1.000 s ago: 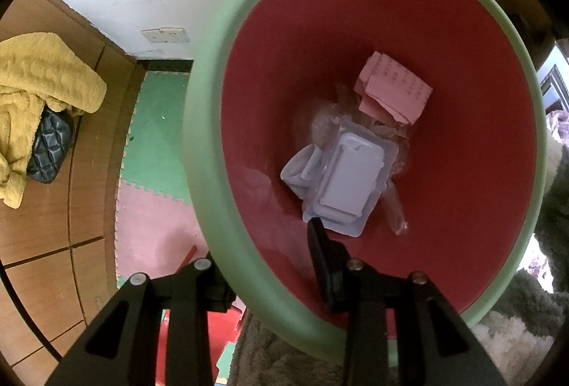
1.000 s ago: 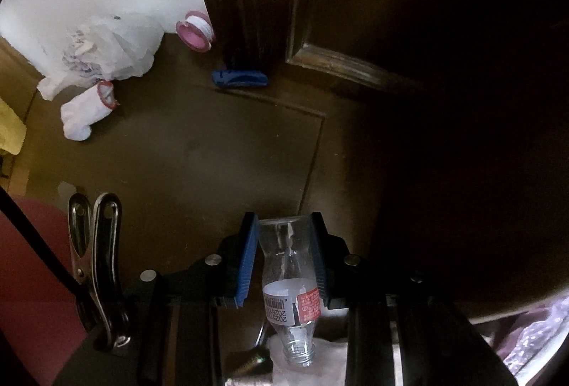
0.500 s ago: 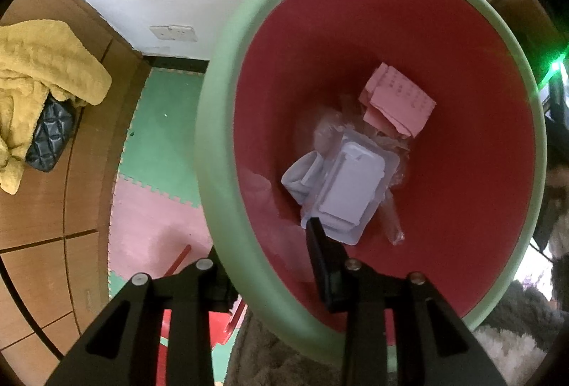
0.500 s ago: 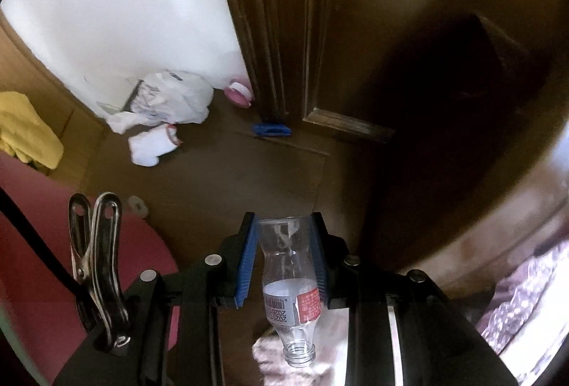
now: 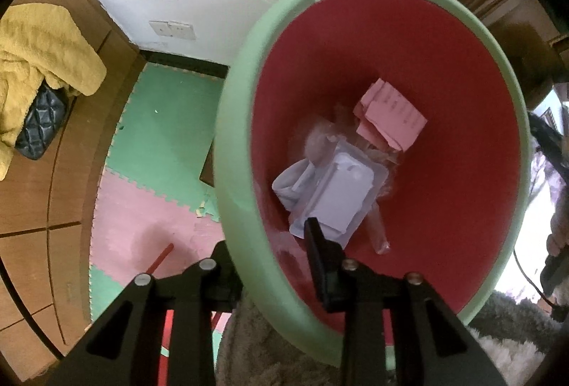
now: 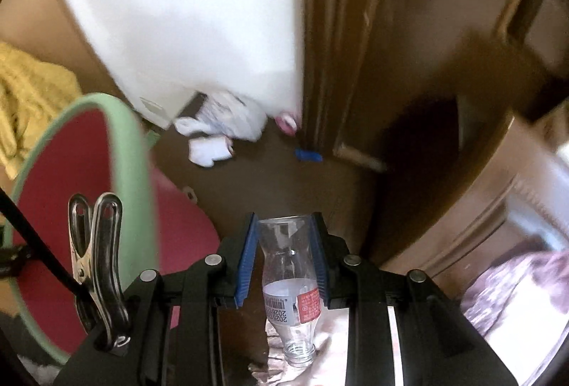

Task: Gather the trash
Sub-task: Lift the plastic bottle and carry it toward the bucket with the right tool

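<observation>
Clear empty plastic bottle with a red-and-white label (image 6: pixel 290 283): sits between the blue-padded jaws of the right gripper (image 6: pixel 284 251), which pinch it across the body near the base end. Long axis runs along the fingers; base points away from the camera, open uncapped neck points back toward the camera and downward. No liquid visible inside.

Handling, as judged: very light, thin-walled, smooth and a bit slippery. Walls would dent under a hard squeeze but not break. The present hold on the wide cylindrical part looks sound; the tapering shoulder and neck would be poorer places to grip.

Round bin with a pale green rim and red inside (image 5: pixel 227 172): the left gripper (image 5: pixel 270 254) holds it by the rim, one jaw outside the wall and one inside, the wall pinched between them. These jaws have just been closing further on the rim. In the right wrist view the bin (image 6: pixel 131 151) lies to the left of the bottle, near but apart.

Inside the bin: a clear plastic blister tray (image 5: pixel 346 194), crumpled pink paper (image 5: pixel 391 117), a pale wad (image 5: pixel 291 181).

Floor beyond: white plastic bag (image 6: pixel 234 116), blue object (image 6: pixel 307 155) by the dark wooden door (image 6: pixel 426 48). Yellow towel (image 5: pixel 39 55) over a black quilted bag (image 5: pixel 41 126); green and pink foam mats (image 5: pixel 160 144).
</observation>
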`<state>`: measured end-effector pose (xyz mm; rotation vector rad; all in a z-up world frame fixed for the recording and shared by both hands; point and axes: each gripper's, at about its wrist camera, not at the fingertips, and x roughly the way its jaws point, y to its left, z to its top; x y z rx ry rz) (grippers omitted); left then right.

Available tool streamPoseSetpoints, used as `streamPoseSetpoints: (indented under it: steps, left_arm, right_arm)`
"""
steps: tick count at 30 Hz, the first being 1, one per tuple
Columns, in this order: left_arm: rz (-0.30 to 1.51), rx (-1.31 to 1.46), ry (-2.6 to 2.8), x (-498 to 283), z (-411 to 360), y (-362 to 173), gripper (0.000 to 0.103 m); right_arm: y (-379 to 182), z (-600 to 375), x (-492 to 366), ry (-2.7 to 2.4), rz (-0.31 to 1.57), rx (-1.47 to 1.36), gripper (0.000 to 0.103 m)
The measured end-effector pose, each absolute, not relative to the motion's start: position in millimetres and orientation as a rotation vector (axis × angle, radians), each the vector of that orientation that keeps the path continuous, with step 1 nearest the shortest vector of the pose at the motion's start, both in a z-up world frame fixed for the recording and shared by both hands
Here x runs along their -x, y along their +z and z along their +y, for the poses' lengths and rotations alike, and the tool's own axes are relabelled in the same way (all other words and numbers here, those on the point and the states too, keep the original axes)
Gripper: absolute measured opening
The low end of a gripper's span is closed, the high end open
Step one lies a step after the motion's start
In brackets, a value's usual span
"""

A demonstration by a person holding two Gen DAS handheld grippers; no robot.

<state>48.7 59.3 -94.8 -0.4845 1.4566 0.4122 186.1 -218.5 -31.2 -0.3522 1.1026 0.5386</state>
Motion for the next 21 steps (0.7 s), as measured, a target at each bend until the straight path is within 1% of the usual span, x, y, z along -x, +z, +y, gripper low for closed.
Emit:
streamPoseSetpoints:
  steps: [6, 9, 21]
  left_arm:
    - [1.435, 0.49, 0.428, -49.0, 59.2, -89.3, 0.031]
    - [1.429, 0.485, 0.434, -48.5, 57.4, -87.3, 0.031]
    - [1.408, 0.488, 0.484, -40.4, 57.2, -79.8, 0.031]
  right_arm:
    - [25.0, -208.8, -152.8, 0.66, 0.991, 0.373, 0.03]
    - [41.3, -203.4, -134.8, 0.718, 0.97, 0.371, 0.03]
    - [72.7, -203.6, -98.7, 0.819, 0.971, 0.328, 0.03]
